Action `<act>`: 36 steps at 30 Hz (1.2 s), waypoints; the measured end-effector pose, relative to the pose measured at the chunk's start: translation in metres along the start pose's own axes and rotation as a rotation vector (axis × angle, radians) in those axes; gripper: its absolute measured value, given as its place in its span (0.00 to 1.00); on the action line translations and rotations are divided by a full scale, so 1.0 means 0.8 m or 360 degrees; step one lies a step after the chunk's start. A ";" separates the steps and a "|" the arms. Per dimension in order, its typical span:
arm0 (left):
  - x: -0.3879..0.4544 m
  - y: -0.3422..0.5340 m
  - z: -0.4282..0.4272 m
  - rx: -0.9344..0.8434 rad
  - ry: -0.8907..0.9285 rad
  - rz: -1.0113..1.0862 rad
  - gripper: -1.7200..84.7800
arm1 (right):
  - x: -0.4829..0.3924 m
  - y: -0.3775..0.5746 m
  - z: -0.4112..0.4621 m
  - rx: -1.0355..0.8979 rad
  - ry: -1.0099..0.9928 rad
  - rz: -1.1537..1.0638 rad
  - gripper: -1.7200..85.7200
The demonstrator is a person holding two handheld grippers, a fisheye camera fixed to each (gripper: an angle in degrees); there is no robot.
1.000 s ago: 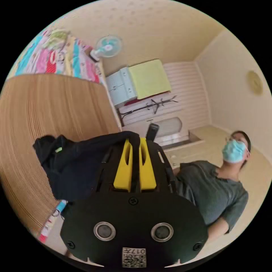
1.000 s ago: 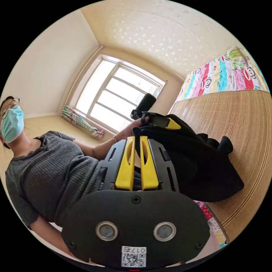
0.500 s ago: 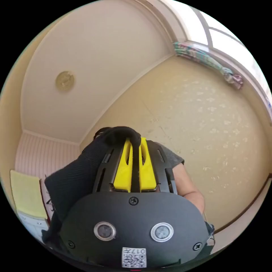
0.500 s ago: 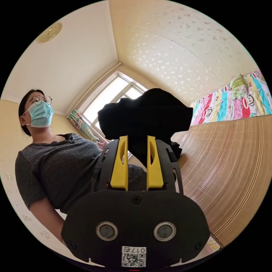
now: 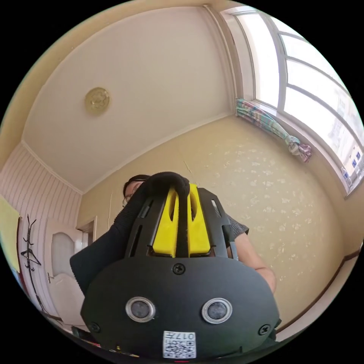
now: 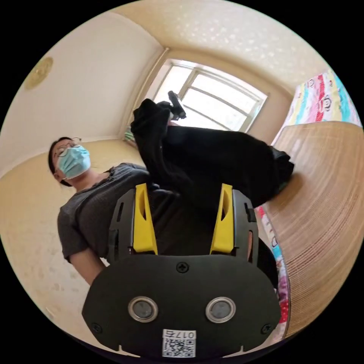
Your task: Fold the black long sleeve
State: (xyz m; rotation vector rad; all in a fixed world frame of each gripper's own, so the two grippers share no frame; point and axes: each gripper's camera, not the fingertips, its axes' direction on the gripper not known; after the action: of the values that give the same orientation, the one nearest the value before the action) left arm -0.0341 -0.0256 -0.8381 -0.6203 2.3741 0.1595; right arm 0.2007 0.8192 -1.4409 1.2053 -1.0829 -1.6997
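Note:
In the left gripper view, the black long sleeve (image 5: 113, 239) drapes over and down beside my left gripper (image 5: 182, 191), whose yellow jaws are shut on a fold of it, raised high toward the ceiling. In the right gripper view, my right gripper (image 6: 184, 189) is open, its yellow jaws spread wide with the hanging black long sleeve (image 6: 212, 159) in front of them, not pinched. The other gripper (image 6: 176, 106) holds the garment's top up by the window. The garment's lower end rests on the woven mat (image 6: 326, 189).
A person (image 6: 94, 185) in a grey top and face mask stands close behind the garment. A bright window (image 6: 212, 98) lies behind. A colourful patterned quilt (image 6: 333, 98) borders the mat. Door and coat rack (image 5: 30, 250) show in the left gripper view.
My right gripper opened and let go of the garment. My left gripper swung upward with the shirt still pinched, lifting it so it hangs down toward the mat.

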 end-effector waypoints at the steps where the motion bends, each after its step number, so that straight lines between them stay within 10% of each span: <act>1: 0.001 0.001 -0.008 0.0031 -0.0026 -0.0011 0.05 | 0.013 0.008 0.009 0.0039 -0.0019 -0.0040 0.14; 14: 0.003 -0.058 -0.072 -0.0886 -0.1985 -0.0868 0.05 | -0.195 -0.110 -0.093 0.0948 0.1959 -0.0292 0.06; 18: -0.016 -0.019 -0.097 -0.0898 -0.2420 -0.1035 0.04 | -0.234 -0.115 -0.089 0.1064 0.1875 -0.0498 0.06; 27: -0.040 0.003 -0.033 -0.0771 -0.2118 -0.0630 0.04 | -0.268 -0.056 -0.115 0.0988 0.1646 -0.0738 0.06; 36: -0.130 -0.058 -0.189 -0.0665 -0.2827 -0.1126 0.05 | -0.189 -0.211 -0.225 0.0818 0.1815 -0.0056 0.07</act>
State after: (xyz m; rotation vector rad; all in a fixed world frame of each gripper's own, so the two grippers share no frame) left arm -0.0307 -0.0663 -0.6534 -0.8825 0.3660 0.5774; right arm 0.3925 0.9796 -1.5869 2.1100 -0.7320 -0.4836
